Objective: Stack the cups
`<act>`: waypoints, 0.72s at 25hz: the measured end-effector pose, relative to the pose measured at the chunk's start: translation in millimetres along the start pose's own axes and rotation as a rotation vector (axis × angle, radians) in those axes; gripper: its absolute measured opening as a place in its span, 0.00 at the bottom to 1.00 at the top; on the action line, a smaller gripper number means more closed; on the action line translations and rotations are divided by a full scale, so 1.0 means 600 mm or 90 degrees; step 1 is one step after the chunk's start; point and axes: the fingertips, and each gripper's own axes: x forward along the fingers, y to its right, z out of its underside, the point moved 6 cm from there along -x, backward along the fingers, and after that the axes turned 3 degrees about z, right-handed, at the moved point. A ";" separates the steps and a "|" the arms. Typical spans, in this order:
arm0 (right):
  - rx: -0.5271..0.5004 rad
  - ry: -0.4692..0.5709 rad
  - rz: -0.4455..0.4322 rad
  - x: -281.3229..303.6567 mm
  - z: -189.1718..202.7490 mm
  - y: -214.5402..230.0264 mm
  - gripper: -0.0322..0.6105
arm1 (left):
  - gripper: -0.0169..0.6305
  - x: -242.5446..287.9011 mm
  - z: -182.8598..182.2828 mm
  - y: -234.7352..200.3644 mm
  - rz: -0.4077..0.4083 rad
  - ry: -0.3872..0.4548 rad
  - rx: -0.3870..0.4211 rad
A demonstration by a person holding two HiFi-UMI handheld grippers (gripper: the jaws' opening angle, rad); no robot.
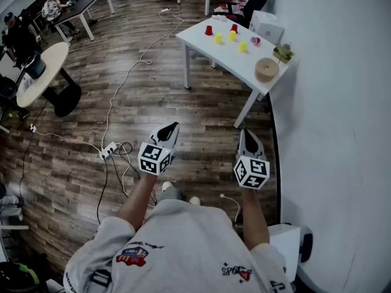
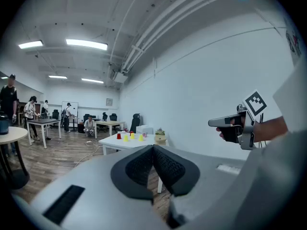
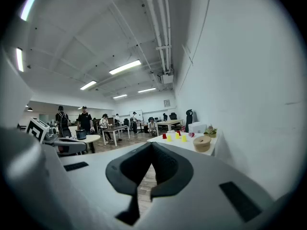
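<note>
Across the wood floor [image 1: 122,121], far ahead by the wall: white table [image 1: 197,38], well apart from both grippers. Nearer, held about level over the floor: left gripper [image 1: 175,127], jaws pressed together on nothing; right gripper [image 1: 246,133], likewise closed and empty. On the tabletop, smallest of all: red cups [image 1: 209,30] and yellow cups [image 1: 218,38], standing apart, none stacked. Approach step, by the look of it. Next: walking up within reach, opening one gripper, closing on a single cup.

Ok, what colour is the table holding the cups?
White, top and legs alike. The table shows best in the head view.
</note>
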 end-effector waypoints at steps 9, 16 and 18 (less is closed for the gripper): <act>-0.002 0.004 0.000 -0.002 0.000 -0.004 0.05 | 0.04 -0.005 0.001 -0.001 0.001 0.002 -0.001; 0.018 0.024 -0.010 -0.008 -0.005 -0.009 0.06 | 0.04 -0.012 0.004 0.002 0.007 -0.003 -0.003; 0.020 0.025 -0.011 -0.004 -0.007 -0.011 0.06 | 0.04 -0.012 0.002 0.000 0.007 -0.003 -0.001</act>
